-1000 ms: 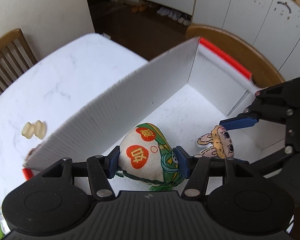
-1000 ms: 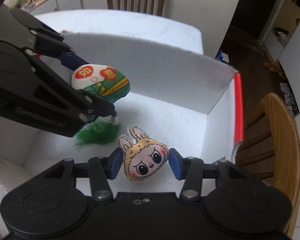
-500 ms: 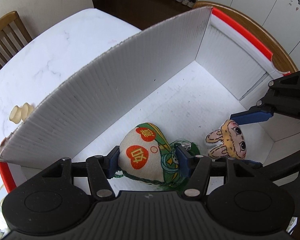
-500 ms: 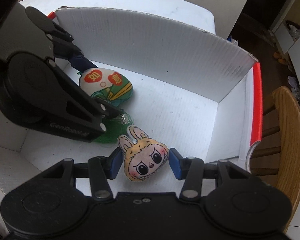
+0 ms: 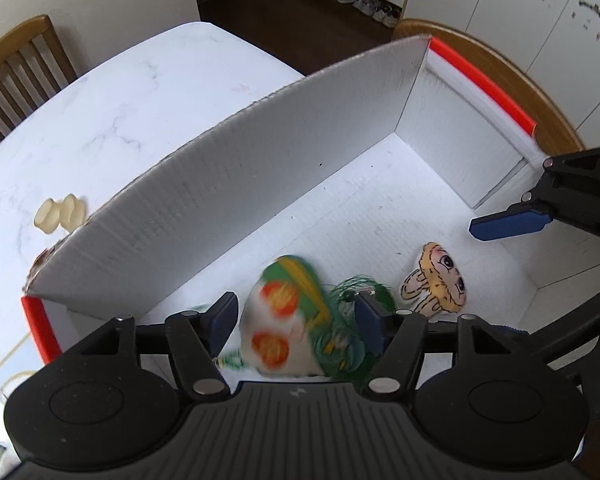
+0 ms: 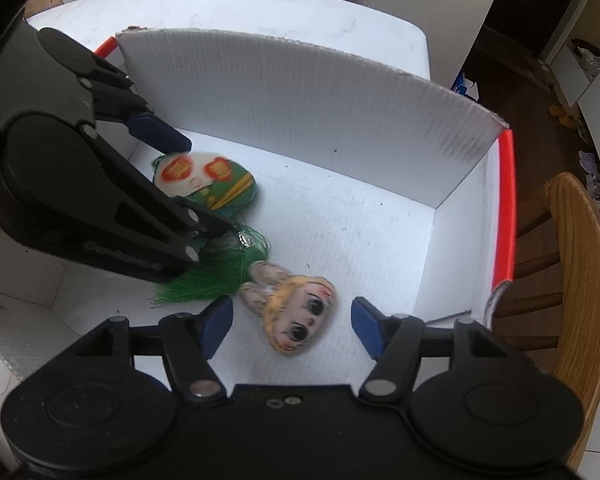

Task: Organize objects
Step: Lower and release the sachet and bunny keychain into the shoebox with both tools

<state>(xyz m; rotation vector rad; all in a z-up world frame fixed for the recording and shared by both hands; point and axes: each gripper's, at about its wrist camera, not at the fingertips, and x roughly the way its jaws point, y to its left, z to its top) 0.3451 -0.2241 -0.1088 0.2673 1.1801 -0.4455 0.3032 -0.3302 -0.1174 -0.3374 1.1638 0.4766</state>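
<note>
Both claws, earlier pinching, now opening: left claw [image 5: 296, 322] released pouch [image 5: 288, 332]; right claw [image 6: 292, 326] released bunny plush [image 6: 296, 316].

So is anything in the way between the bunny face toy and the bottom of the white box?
Nothing visible is. The bunny face toy already lies on the floor of the white box, between the right gripper's opening fingers, which no longer press it. The green pouch lies apart beside it.

Two black grippers with blue pads point steeply downward, side by side. The left gripper [image 5: 296, 320] and the right gripper [image 6: 292, 326] are both opening, pads apparently touching nothing.
</note>
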